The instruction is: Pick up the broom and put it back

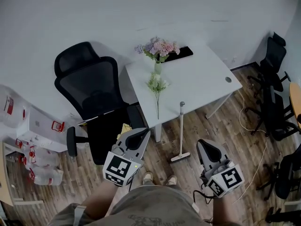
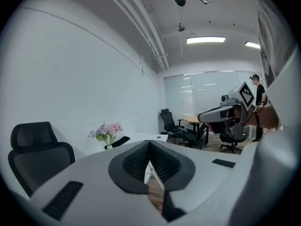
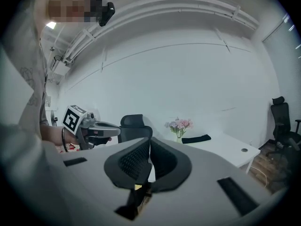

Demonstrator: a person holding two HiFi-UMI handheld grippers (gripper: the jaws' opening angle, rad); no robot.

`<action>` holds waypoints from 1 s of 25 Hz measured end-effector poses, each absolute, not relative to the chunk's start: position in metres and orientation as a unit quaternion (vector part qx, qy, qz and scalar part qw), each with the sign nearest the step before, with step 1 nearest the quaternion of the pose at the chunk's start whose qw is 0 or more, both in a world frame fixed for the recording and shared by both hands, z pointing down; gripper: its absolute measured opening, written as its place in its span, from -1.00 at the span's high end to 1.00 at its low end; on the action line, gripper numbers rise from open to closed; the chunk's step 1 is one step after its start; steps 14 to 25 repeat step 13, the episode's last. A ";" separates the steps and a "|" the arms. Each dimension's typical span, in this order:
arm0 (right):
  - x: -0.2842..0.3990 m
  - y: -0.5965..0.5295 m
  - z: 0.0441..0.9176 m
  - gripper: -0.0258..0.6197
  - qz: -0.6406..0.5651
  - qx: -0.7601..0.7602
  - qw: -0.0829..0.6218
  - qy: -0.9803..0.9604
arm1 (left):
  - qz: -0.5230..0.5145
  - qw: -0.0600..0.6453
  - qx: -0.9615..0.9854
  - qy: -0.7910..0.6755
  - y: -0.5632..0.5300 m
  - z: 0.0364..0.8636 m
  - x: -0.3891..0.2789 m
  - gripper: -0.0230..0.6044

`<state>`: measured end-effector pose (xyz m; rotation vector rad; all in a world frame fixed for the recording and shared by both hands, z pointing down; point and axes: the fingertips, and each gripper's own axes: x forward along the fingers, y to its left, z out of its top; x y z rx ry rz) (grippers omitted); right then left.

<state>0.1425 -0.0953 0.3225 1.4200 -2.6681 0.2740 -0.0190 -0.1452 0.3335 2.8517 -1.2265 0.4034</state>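
The broom [image 1: 181,128] stands with its pale handle leaning on the front edge of the white table [image 1: 207,81]; its head [image 1: 180,157] rests on the wooden floor. My left gripper [image 1: 141,135] hangs to the broom's left, in front of the black chair, jaws shut and empty. My right gripper [image 1: 205,147] is just right of the broom head, also shut with nothing in it. In the left gripper view the fingertips [image 2: 149,144] meet, and the right gripper [image 2: 221,113] shows at the right. In the right gripper view the tips [image 3: 150,141] meet too.
A black office chair [image 1: 91,98] stands left of the table. On the table are a vase of flowers [image 1: 158,51], a loose flower stem [image 1: 156,86] and a black pad [image 1: 178,54]. White cartons [image 1: 37,126] sit at the left, black chairs [image 1: 275,98] and a cable [image 1: 249,126] at the right.
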 end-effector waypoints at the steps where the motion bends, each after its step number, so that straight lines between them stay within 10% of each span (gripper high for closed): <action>1: 0.143 -0.096 0.323 0.82 0.090 0.468 0.054 -0.878 | 0.129 0.006 0.911 -0.393 -0.145 0.334 -0.020 0.87; 25: 0.154 -0.096 0.324 0.82 0.096 0.489 0.055 -0.865 | 0.127 0.019 0.912 -0.391 -0.137 0.334 -0.024 0.87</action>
